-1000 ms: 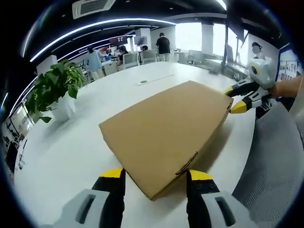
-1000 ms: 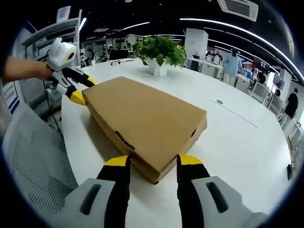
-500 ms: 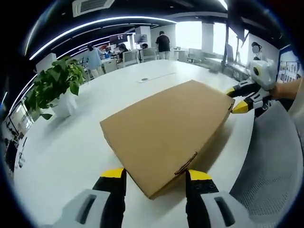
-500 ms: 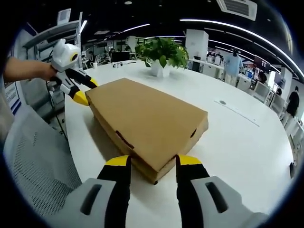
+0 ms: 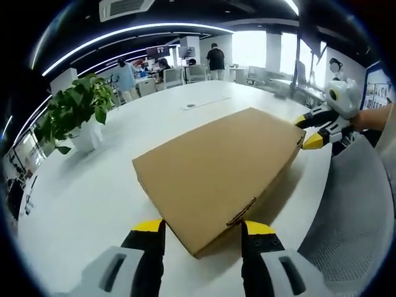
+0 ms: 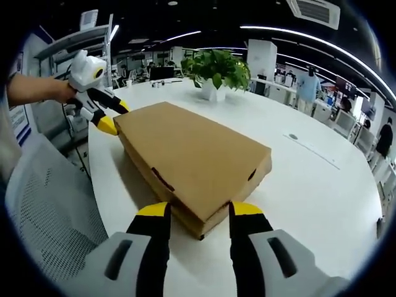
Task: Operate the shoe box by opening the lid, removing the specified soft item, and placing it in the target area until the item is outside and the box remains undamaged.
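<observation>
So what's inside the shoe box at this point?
Cannot be seen: the shoe box has its lid shut, covering whatever it holds. It rests on the white table, with the left gripper and right gripper at opposite corners.

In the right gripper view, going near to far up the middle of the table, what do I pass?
The right hand-held gripper, jaws open around a box corner → the closed cardboard shoe box → bare white table → the potted plant at the far side.

Shoe box (image 5: 219, 167) lies on table (image 5: 93, 192), plant (image 5: 71, 111) behind it
</observation>
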`<state>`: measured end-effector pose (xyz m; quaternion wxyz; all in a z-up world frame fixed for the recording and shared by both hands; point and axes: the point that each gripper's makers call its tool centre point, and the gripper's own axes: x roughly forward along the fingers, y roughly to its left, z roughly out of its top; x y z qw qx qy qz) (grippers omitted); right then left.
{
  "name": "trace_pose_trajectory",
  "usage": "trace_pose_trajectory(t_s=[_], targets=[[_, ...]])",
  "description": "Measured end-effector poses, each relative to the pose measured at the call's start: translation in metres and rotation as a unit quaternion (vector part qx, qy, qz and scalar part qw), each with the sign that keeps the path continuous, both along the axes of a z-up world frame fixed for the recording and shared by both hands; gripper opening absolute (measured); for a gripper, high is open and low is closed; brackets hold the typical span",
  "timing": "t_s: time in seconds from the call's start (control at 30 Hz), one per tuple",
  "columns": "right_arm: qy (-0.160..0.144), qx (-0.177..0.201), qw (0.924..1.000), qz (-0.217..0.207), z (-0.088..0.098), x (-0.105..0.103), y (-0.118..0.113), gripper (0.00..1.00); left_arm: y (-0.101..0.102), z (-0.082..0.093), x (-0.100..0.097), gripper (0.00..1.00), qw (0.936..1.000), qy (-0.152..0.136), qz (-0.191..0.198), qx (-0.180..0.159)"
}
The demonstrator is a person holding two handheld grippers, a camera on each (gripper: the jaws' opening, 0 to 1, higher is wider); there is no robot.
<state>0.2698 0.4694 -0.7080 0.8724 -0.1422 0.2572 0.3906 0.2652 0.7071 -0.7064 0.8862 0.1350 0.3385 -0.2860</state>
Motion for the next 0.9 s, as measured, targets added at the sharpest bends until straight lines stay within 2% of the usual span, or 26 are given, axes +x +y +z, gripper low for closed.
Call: trace_pose_trajectory(t_s=[0.43,0.53,0.9], targets=[[-0.006,0.012,0.9999,0.004,0.014,-0.004,0.000,0.35,-0.002,0.011,-0.005,0.51,0.9992,-0.002,0.026,-0.029],[-0.011,0.015,0.9998,0.005,0.019,-0.005,0.000,0.36,-0.005,0.019,-0.007,0.51,0.9988,-0.007,0.032,-0.037],[-0.024,0.018,0.9995,0.011,0.035,-0.006,0.002,0.39,-0.008,0.034,-0.012,0.50,0.9979,-0.013,0.045,-0.044]])
